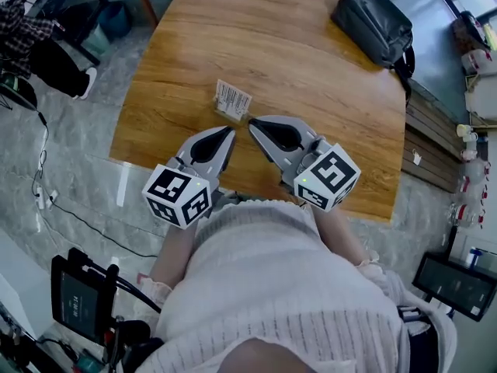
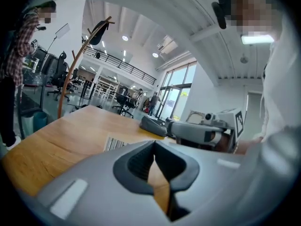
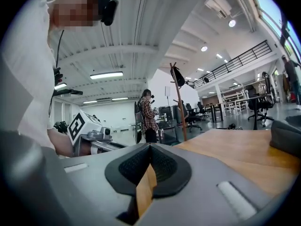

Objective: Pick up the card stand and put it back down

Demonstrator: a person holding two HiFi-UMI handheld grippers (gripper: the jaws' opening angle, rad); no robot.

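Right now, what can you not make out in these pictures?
- Card stand: print too small in the head view; lower part hidden behind the left tongs in the left gripper view.
- Black bag: cut off by the right gripper view's edge.
- Table: near edge partly hidden by the person's body, head view.

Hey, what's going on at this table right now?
A person is at a wooden table with a two-jaw gripper in each hand. The left gripper and the right gripper are both shut and hold nothing. Their tips are side by side, pointing at the card stand from just short of it. The stand sits on the table, not gripped. A black bag lies near the far edge.
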